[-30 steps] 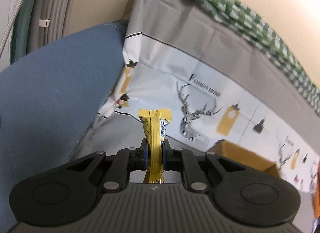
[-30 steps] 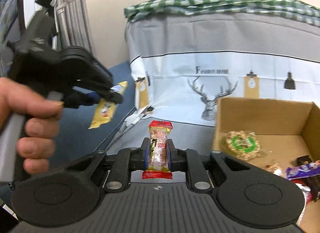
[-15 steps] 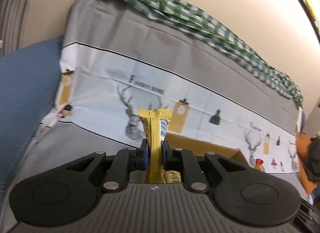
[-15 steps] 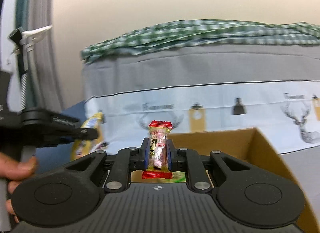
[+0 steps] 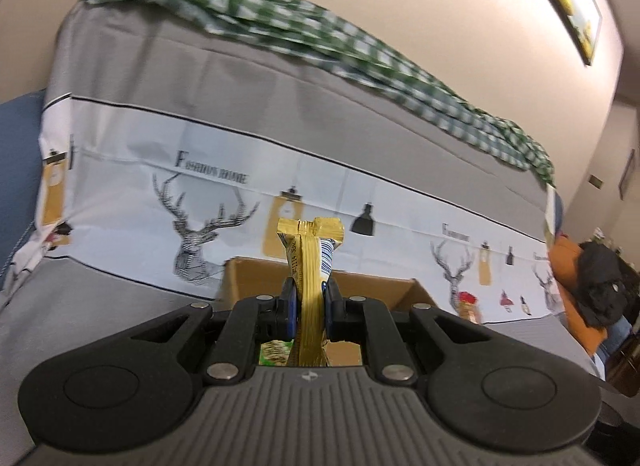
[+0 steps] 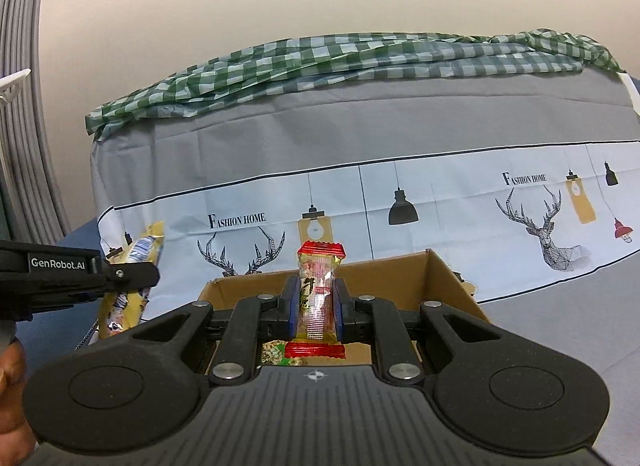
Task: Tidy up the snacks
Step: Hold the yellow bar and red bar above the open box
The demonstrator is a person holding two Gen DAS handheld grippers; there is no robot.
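My left gripper [image 5: 310, 302] is shut on a gold snack packet [image 5: 310, 266] that stands upright between its pads. Behind it lies an open cardboard box [image 5: 256, 278], with a green-labelled snack [image 5: 274, 352] showing under the jaws. My right gripper [image 6: 316, 302] is shut on a red-and-clear candy packet [image 6: 318, 290], also upright, in front of the same cardboard box [image 6: 448, 286]. In the right wrist view the left gripper [image 6: 136, 278] comes in from the left edge, holding the gold packet [image 6: 124, 298] just left of the box.
The box rests on a sofa under a grey cover with a white deer-print band [image 6: 440, 201]. A green checked cloth [image 6: 340, 53] lies along the backrest. A blue cushion [image 5: 18, 137] is at the left. A small red-topped snack [image 5: 468, 304] lies right of the box. A dark bag [image 5: 600, 282] sits far right.
Both grippers have swung right across the sofa toward the box, each keeping its packet. The blue cushion has slid out of the left view, and the box now sits centred behind both jaws.
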